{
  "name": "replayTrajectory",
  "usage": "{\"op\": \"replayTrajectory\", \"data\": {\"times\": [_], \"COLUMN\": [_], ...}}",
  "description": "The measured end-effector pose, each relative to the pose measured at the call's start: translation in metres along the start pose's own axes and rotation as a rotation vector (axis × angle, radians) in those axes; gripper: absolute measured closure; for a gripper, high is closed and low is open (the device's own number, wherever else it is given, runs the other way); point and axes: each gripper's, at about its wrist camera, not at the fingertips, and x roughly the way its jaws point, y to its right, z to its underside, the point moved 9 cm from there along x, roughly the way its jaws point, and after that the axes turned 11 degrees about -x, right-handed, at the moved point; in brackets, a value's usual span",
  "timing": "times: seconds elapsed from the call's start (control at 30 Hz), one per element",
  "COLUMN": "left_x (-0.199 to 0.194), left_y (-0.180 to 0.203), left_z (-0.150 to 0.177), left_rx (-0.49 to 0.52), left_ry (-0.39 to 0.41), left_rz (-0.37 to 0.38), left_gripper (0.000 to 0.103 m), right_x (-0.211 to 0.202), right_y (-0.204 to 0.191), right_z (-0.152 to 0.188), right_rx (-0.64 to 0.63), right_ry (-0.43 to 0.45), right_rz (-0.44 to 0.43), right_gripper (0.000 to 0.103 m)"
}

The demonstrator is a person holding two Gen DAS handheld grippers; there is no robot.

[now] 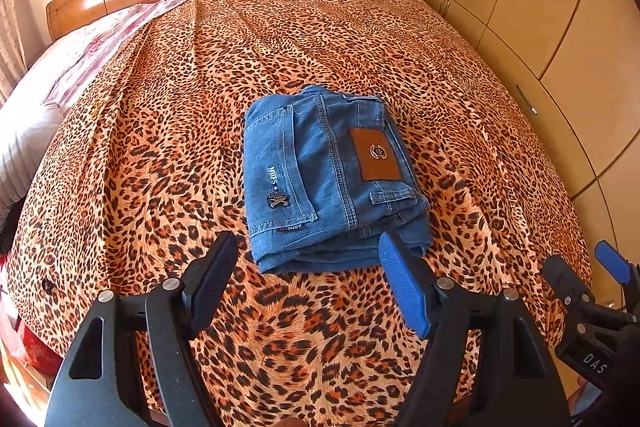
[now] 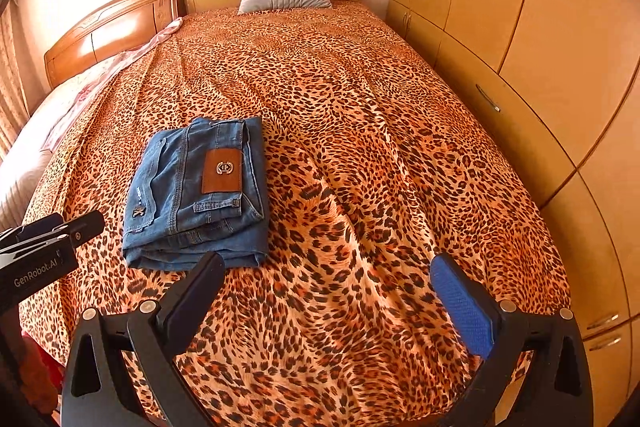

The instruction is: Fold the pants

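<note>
Lying as a compact rectangular bundle, the blue denim pants with a brown leather waistband patch (image 1: 336,179) rest on the leopard-print bedspread (image 1: 360,47), near its front edge. The folds appear complete: several layers stack at the near edge, pocket side up. The left gripper (image 1: 308,267) hovers in front of the bundle, jaws released, nothing between them. The right gripper (image 2: 328,283) hangs beside it, jaws released and empty. Judged remaining work: none, or minor squaring only.
</note>
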Motion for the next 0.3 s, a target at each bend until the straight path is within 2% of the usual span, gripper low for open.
{"op": "replayTrajectory", "data": {"times": [0.1,0.3], "left_x": [-0.004,-0.031], "left_y": [0.005,0.018], "left_z": [-0.001,-0.015], "left_rx": [0.008,0.011], "left_ry": [0.007,0.105], "left_rz": [0.015,0.07], "left_gripper": [0.03,0.029], "right_x": [0.0,0.002], "right_y": [0.002,0.005], "right_z": [0.002,0.005], "right_rx": [-0.009,-0.009], "right_ry": [-0.008,-0.024], "right_rz": [0.013,0.021], "right_gripper": [0.0,0.0]}}
